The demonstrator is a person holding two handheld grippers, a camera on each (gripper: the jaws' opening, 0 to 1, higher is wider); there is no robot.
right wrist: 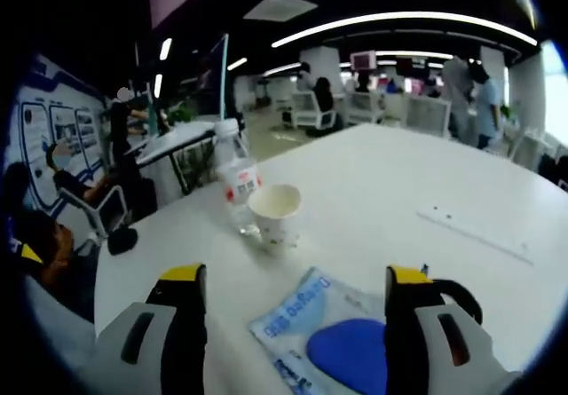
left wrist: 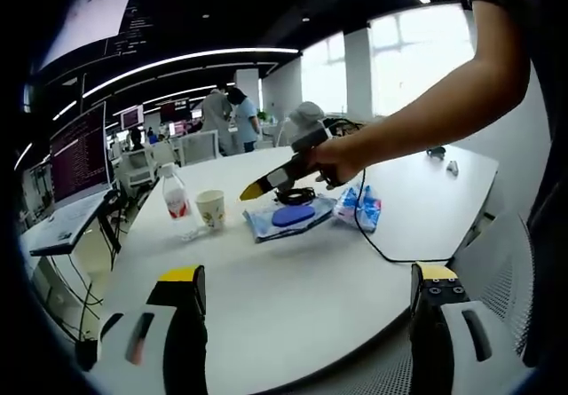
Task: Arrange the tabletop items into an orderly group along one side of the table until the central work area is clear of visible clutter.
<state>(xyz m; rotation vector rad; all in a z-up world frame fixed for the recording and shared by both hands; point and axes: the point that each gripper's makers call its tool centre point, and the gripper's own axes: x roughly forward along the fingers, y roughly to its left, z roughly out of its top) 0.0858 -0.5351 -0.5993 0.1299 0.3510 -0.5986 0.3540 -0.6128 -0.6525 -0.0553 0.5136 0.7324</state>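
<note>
A: Hovering over the white tabletop (right wrist: 426, 173), the right gripper (right wrist: 295, 324) has wide, empty fingers above a blue pouch (right wrist: 328, 328).

B: Handling?

A: Soft, light, likely slippery; pinch an edge. Bottle (right wrist: 232, 182) and cup (right wrist: 275, 213) stand beyond. Left gripper (left wrist: 306, 311) is wide too.

An open-plan office: around the white table (left wrist: 293, 288) stand monitors (left wrist: 80, 151), office chairs (right wrist: 373, 106) and strip ceiling lights (left wrist: 191, 58).
</note>
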